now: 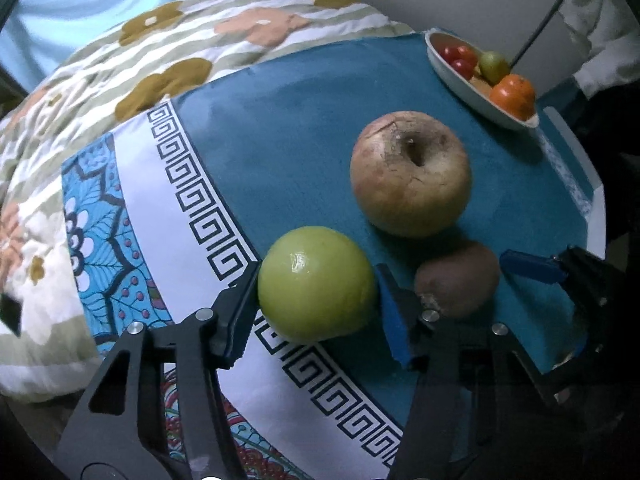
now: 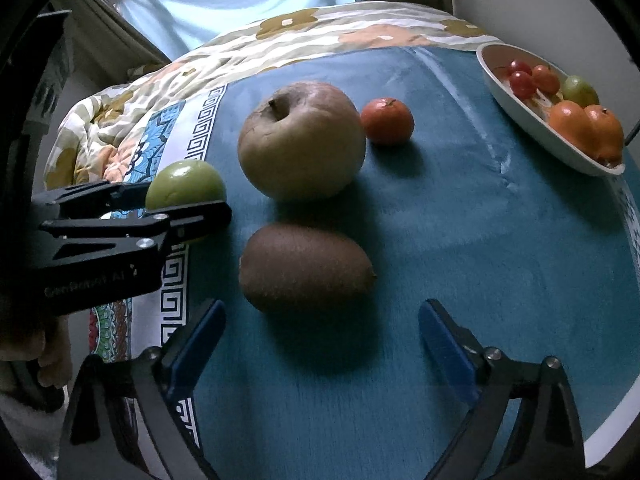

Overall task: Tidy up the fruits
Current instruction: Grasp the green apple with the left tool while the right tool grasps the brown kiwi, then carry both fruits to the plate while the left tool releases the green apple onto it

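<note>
My left gripper has its pads against both sides of the green apple, gripping it on the patterned cloth. My right gripper stands wide open, the kiwi lying just ahead between its fingers, untouched. Beyond them sit the big pale apple, a tangerine and the white dish of fruit.

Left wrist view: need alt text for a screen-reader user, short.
The left tongs straddle a green apple on a patterned blue cloth, black pad on one side, blue pad on the other. Beside it a kiwi lies between the right tongs' open fingers, a large pale apple behind. A white dish of small fruit sits at the far right.
</note>
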`<state>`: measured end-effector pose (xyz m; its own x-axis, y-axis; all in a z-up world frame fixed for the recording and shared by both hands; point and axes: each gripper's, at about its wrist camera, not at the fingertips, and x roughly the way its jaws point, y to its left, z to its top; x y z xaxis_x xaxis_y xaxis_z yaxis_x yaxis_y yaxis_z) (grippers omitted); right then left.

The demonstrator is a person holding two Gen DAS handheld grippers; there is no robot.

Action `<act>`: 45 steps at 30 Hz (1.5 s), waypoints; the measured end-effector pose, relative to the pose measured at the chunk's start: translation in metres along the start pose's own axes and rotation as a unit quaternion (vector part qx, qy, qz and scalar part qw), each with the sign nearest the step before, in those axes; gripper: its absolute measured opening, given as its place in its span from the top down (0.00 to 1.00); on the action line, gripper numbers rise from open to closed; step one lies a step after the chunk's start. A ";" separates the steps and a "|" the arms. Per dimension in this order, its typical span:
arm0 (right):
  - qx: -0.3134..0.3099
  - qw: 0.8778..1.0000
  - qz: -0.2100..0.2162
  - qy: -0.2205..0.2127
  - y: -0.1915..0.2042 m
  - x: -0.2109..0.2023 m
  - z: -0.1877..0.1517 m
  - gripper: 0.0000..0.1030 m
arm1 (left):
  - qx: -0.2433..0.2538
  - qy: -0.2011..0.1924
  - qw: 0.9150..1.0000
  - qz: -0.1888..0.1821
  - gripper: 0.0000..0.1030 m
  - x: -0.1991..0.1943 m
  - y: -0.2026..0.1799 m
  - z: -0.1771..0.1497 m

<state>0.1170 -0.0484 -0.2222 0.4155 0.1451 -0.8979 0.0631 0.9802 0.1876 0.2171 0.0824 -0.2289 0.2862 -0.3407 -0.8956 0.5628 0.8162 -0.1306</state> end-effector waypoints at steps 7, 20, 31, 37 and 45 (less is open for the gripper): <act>-0.003 1.000 0.000 -0.002 0.000 0.002 0.003 0.15 | -0.003 0.000 1.000 0.013 0.42 -0.004 0.004 -0.004; -0.004 1.000 0.003 -0.012 0.004 0.008 0.011 0.23 | -0.025 0.001 0.999 0.039 0.42 -0.013 0.021 -0.014; -0.024 0.999 -0.003 -0.024 0.014 0.010 0.012 0.37 | -0.045 -0.002 0.998 0.051 0.42 -0.019 0.023 -0.024; -0.008 1.000 0.009 -0.024 0.005 0.006 0.012 0.41 | -0.055 -0.005 0.997 0.055 0.42 -0.025 0.023 -0.030; -0.005 0.999 0.005 -0.041 -0.010 -0.018 0.020 0.41 | -0.079 -0.021 0.995 0.063 0.42 -0.043 0.015 -0.029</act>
<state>0.1271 -0.0630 -0.1999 0.4895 0.1446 -0.8600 0.0491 0.9800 0.1927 0.1906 0.1228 -0.2050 0.3801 -0.2473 -0.8912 0.3923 0.9157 -0.0868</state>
